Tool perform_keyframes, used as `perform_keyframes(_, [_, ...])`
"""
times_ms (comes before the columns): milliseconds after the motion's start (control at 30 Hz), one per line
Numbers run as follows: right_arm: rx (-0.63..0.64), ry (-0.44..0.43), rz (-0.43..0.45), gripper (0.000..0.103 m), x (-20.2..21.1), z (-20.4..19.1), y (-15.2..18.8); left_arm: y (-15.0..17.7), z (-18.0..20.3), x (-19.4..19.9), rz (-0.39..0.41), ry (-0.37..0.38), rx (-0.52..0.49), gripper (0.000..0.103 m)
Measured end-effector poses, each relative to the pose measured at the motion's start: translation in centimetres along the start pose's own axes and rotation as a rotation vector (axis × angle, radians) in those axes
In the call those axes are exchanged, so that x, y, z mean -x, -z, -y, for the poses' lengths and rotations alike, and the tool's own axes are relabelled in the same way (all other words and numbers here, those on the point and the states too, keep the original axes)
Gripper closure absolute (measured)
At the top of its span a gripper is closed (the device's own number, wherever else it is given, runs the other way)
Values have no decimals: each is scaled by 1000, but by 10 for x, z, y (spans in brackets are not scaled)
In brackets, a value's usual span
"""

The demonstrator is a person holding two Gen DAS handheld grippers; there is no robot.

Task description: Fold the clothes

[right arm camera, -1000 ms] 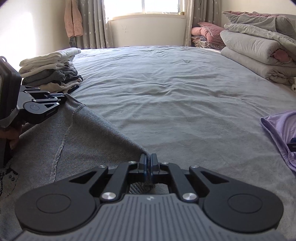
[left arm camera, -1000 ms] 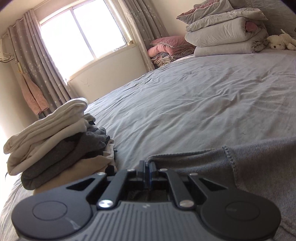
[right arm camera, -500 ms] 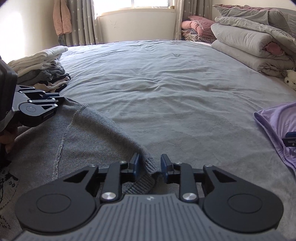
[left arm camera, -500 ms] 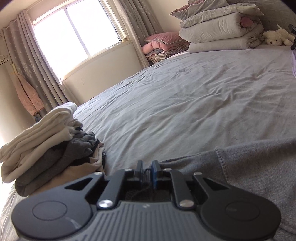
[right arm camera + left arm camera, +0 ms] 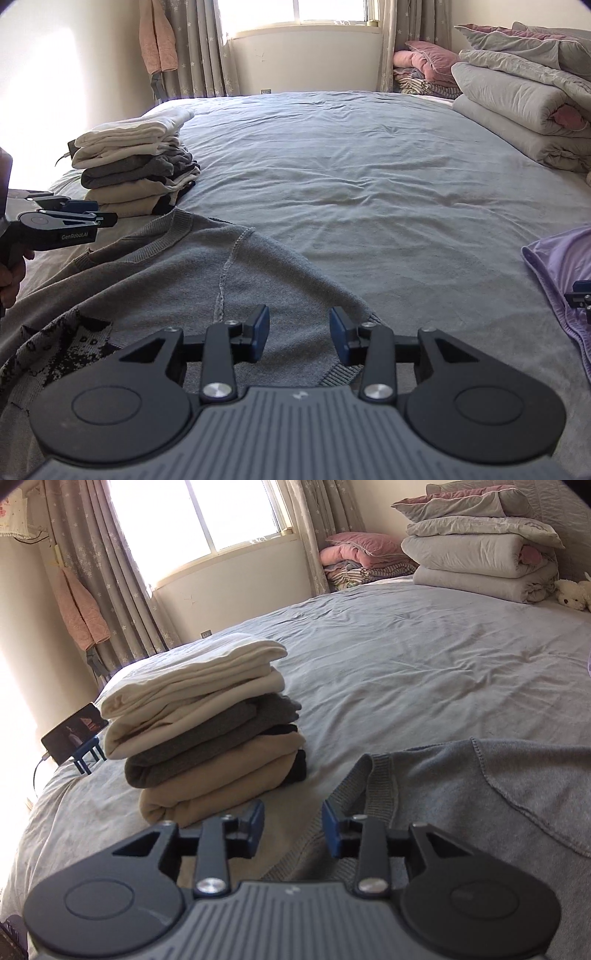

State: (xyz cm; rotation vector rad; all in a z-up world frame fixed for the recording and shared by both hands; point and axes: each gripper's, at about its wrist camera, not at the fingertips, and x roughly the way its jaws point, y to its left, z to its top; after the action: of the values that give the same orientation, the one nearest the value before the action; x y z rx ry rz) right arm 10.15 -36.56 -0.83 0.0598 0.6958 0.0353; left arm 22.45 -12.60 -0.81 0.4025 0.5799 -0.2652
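Right wrist: grey bed (image 5: 351,155) beneath curtained window (image 5: 299,14).

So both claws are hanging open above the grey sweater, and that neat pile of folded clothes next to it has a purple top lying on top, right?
Not quite: the top of the pile of folded clothes is cream-white, as the left wrist view shows. The purple top lies apart on the bed, at the right edge of the right wrist view. The rest holds: the left claw and right claw hang open above the grey sweater.
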Motion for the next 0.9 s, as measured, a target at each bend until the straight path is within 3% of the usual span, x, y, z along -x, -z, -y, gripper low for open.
perform_keyframes(433, [65, -62, 0, 63, 15, -78, -14, 46, -51, 46, -51, -41, -25, 68])
perform_keyframes(900, [150, -132, -11, 63, 26, -168, -17, 101, -119, 90, -128, -69, 53, 68])
